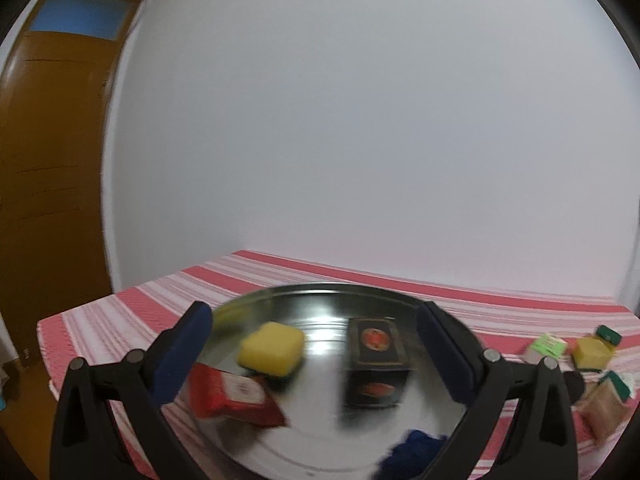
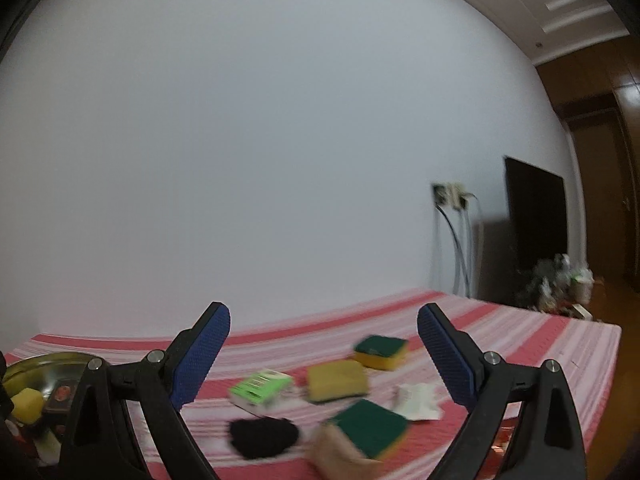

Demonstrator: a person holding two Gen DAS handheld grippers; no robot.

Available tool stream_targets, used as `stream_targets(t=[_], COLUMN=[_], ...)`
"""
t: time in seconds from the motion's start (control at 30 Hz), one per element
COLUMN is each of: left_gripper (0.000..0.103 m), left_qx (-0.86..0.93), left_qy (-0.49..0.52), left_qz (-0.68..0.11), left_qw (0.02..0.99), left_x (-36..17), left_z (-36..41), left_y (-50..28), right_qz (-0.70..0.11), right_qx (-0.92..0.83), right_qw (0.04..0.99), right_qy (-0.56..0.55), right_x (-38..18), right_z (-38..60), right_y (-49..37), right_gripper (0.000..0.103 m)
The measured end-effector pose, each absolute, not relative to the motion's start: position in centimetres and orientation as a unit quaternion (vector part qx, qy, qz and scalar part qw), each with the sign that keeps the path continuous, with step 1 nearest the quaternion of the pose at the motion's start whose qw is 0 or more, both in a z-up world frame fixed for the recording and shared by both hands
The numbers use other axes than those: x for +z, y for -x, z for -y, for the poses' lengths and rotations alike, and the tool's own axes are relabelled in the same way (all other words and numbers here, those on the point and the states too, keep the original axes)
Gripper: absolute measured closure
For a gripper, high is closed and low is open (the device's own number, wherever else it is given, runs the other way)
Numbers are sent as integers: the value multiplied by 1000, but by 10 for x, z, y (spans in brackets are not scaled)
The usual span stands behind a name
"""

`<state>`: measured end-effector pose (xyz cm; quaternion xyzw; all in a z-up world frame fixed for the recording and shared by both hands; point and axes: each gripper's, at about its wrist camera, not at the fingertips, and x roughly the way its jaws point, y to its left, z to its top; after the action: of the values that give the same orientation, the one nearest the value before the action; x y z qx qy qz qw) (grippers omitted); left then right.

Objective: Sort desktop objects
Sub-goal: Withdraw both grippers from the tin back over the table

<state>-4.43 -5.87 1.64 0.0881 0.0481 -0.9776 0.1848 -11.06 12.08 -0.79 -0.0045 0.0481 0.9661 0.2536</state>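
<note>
My left gripper (image 1: 314,350) hangs open above a round metal tray (image 1: 320,298). In the tray lie a yellow sponge (image 1: 271,347), a black tin box (image 1: 376,362), a red packet (image 1: 236,398) and a blue cloth (image 1: 412,452) at its near rim. My right gripper (image 2: 324,354) is open, empty, above the striped cloth. Below it lie a green-and-white box (image 2: 260,390), a yellow sponge (image 2: 337,381), a green-topped sponge (image 2: 381,351), another green-faced sponge (image 2: 370,426), a black pom-like lump (image 2: 262,436), a brown paper packet (image 2: 340,456) and a white wrapper (image 2: 418,400).
A red-and-white striped tablecloth (image 1: 128,320) covers the table, which ends at the left and at the far right (image 2: 600,360). A white wall stands behind it. A brown door (image 1: 52,160) is at the left; a dark screen (image 2: 536,216) and cables are at the right. The tray (image 2: 44,362) shows far left in the right wrist view.
</note>
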Motion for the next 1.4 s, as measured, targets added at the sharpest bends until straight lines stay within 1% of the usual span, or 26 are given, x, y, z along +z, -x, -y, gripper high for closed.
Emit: stream_targets(t=[0.17, 0.37, 0.63, 0.73, 0.77, 0.87, 0.97, 1.17, 1.33, 1.37, 1.4], left_gripper=[0, 0, 1, 1, 2, 11, 14, 14, 14, 16, 22], left_qx=[-986, -991, -985, -974, -967, -946, -932, -930, -909, -905, -901], left_qy=[-89, -114, -169, -206, -226, -283, -311, -313, -371, -379, -389], left_qz=[-35, -18, 2, -3, -10, -24, -27, -20, -12, -13, -17], left_qw=[134, 71, -32, -93, -114, -158, -183, -194, -191, -190, -190], left_x=[20, 20, 9, 5, 1, -14, -21, -18, -32, -35, -39], left_z=[26, -4, -50, -72, -80, -103, -121, -142, -158, -159, -160], left_y=[40, 48, 70, 80, 85, 101, 107, 112, 132, 134, 136], right_qz=[-48, -52, -111, -128, -130, -135, -142, -157, -177, -179, -179], right_qx=[959, 948, 940, 939, 939, 939, 938, 934, 930, 930, 931], right_qw=[276, 304, 292, 284, 284, 283, 281, 285, 281, 280, 278], right_qy=[41, 78, 137, 144, 144, 144, 141, 148, 155, 156, 157], right_x=[-18, -30, -56, -63, -64, -65, -66, -73, -79, -79, -80], right_z=[-160, -194, -237, -246, -245, -251, -258, -275, -284, -285, -285], right_y=[89, 65, 48, 39, 37, 31, 24, 17, 15, 15, 14], right_gripper=[6, 6, 6, 6, 7, 6, 6, 6, 6, 6, 7])
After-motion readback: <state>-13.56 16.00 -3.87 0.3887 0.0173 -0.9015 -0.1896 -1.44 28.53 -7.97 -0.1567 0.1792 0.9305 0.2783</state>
